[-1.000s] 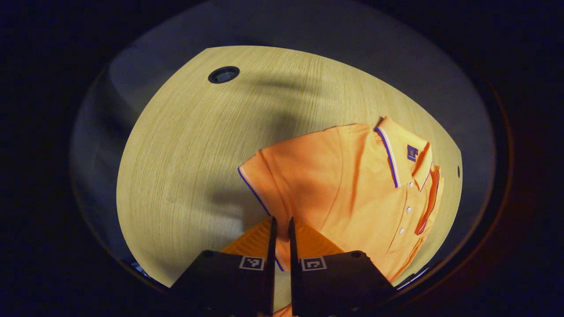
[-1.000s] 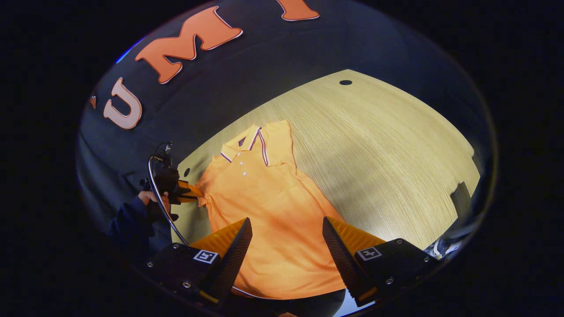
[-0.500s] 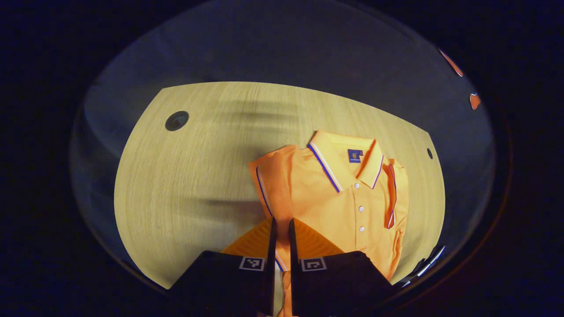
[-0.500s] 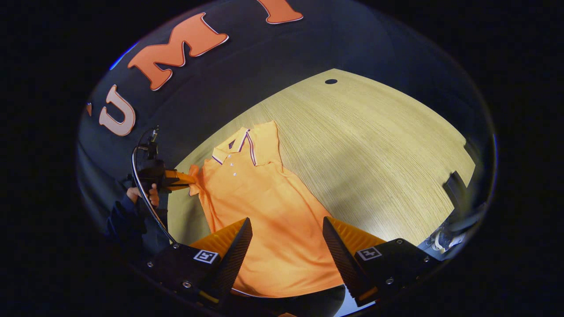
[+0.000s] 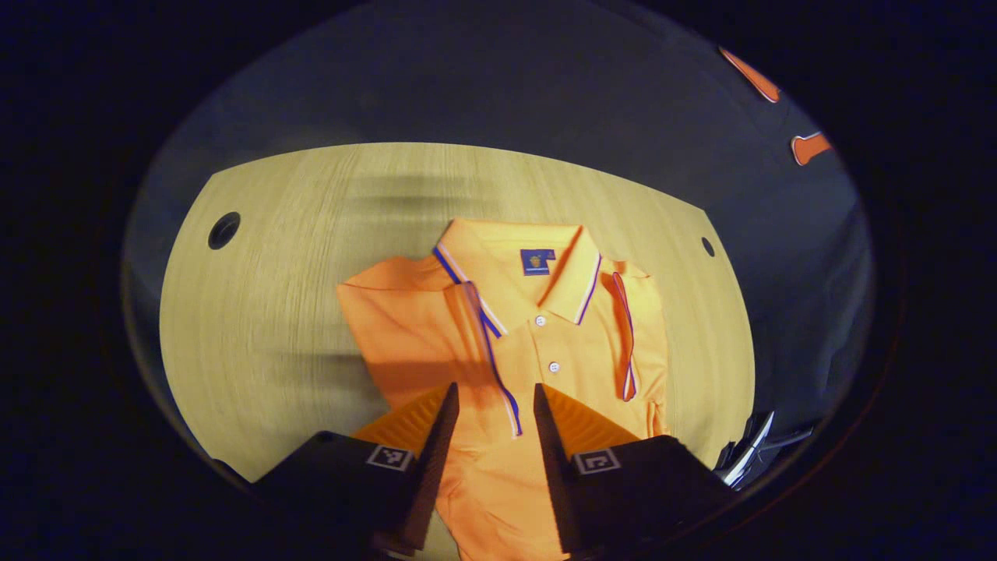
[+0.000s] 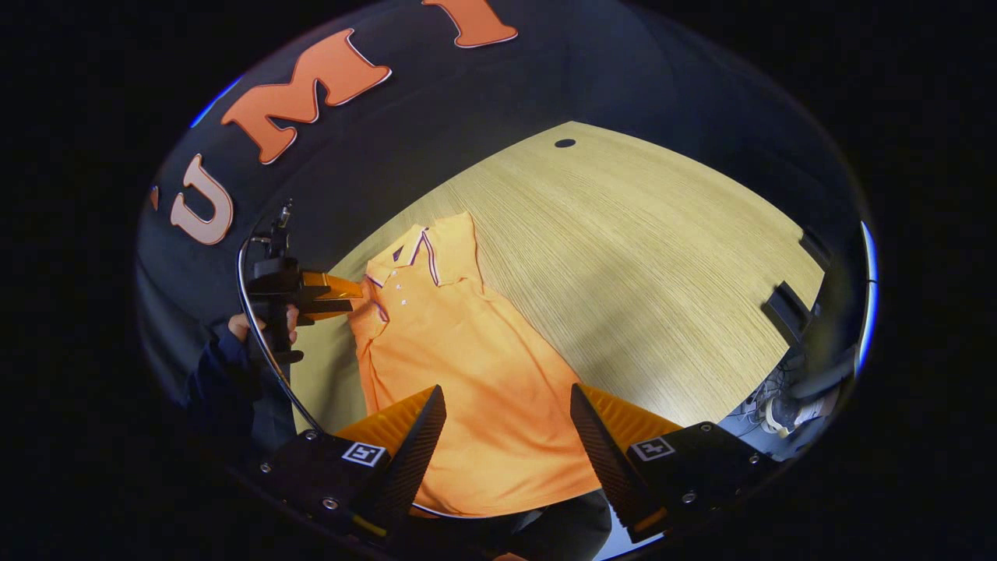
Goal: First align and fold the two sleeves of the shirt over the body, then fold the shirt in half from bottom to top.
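With both sleeves lying over the polo shirt (image 5: 498, 366), the parted, empty left gripper (image 5: 489, 405) and right gripper (image 6: 506, 405) should pinch the hem corners evenly.

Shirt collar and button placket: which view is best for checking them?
Left gripper view. The collar and placket buttons face the camera up close, with a folded sleeve lying on the orange polo shirt on either side. In the right gripper view the collar is small, distant and oblique, beside the open left tool.
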`<state>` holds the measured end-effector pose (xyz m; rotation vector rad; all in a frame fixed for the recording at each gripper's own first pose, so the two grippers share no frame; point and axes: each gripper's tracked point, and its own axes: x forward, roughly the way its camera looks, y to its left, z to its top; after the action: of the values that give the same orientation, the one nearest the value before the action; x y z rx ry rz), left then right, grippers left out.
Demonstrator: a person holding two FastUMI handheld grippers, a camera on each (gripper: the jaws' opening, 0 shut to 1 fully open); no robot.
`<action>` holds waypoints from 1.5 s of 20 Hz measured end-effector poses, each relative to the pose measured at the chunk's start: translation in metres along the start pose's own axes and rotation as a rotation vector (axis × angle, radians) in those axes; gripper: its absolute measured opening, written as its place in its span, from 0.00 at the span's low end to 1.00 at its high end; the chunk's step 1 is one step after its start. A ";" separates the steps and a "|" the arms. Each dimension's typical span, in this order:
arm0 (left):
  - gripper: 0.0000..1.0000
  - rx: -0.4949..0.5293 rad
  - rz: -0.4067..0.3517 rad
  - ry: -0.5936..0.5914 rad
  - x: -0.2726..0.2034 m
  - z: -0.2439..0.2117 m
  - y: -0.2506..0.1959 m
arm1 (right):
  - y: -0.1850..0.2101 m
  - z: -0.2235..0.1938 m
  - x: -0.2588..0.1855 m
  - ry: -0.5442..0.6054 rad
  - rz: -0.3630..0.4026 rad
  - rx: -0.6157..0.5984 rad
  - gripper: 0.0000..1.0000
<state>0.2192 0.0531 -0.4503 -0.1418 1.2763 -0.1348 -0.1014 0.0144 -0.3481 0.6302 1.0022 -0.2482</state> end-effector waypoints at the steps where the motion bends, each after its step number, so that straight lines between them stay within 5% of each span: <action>1: 0.68 0.017 0.011 -0.005 -0.001 -0.004 0.001 | -0.001 0.002 0.000 -0.001 0.004 -0.004 0.98; 6: 0.95 -0.033 0.051 -0.013 -0.036 -0.035 -0.002 | -0.008 0.012 0.008 0.011 0.046 -0.096 0.98; 15: 0.96 -0.145 0.101 -0.046 -0.106 -0.138 -0.003 | -0.028 -0.013 0.028 0.148 0.095 -0.304 0.99; 30: 0.96 -0.151 0.212 0.094 -0.124 -0.336 0.009 | -0.064 -0.081 0.039 0.332 0.141 -0.520 0.99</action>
<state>-0.1381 0.0734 -0.4306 -0.1294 1.3869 0.1388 -0.1680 0.0154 -0.4359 0.2648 1.2736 0.2475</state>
